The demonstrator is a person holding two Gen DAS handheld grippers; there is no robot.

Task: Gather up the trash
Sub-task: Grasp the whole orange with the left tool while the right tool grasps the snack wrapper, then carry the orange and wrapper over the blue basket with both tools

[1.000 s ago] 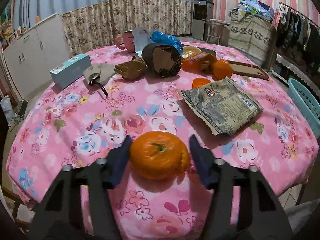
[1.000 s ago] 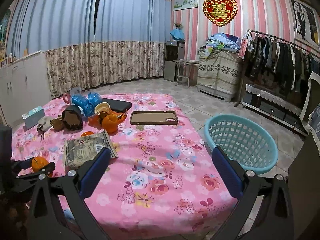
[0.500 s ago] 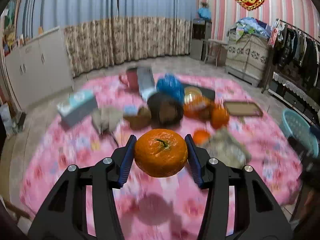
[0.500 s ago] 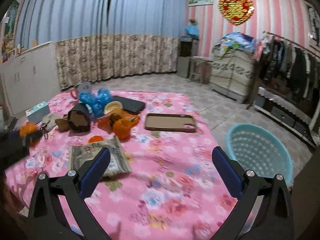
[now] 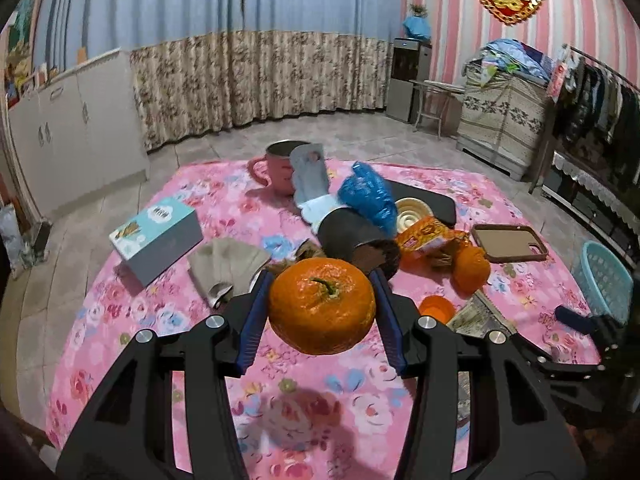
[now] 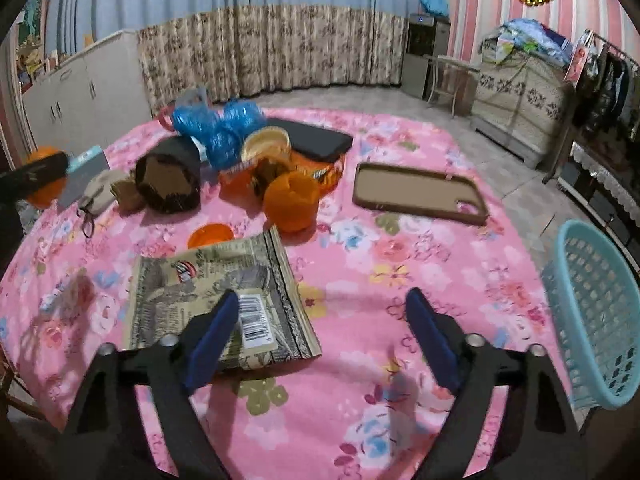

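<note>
Clamped on a mandarin orange (image 5: 322,306), left gripper (image 5: 322,312) pads press both sides, stem up, fruit lifted clear of the pink floral tablecloth (image 5: 132,300), its shadow on the cloth at 6 o'clock; right gripper (image 6: 320,344) jaws apart with nothing between the pads, they have just been closing, left blue pad over the barcode corner of a flat printed snack wrapper (image 6: 216,292) lying on the cloth; cannot tell if the pad touches it.

Outward in the right view: orange lid (image 6: 211,235) at 12 o'clock of the wrapper, just beside its top edge; peeled orange skin (image 6: 290,202) at 1 o'clock; brown phone case (image 6: 420,194) at 2 o'clock, well apart; turquoise mesh basket (image 6: 596,312) at 3 o'clock off the table edge, likely the trash bin; clutter pile with blue plastic bag (image 6: 218,126) and dark cylindrical container (image 6: 168,178) at 11 o'clock.

Step in hand, as I judge: left carries the orange, right lines up on the wrapper. Next move calls for right to straddle the wrapper's thin edge and pinch; flat foil may slip or drag the cloth; then carry it to the basket at 3 o'clock.
</note>
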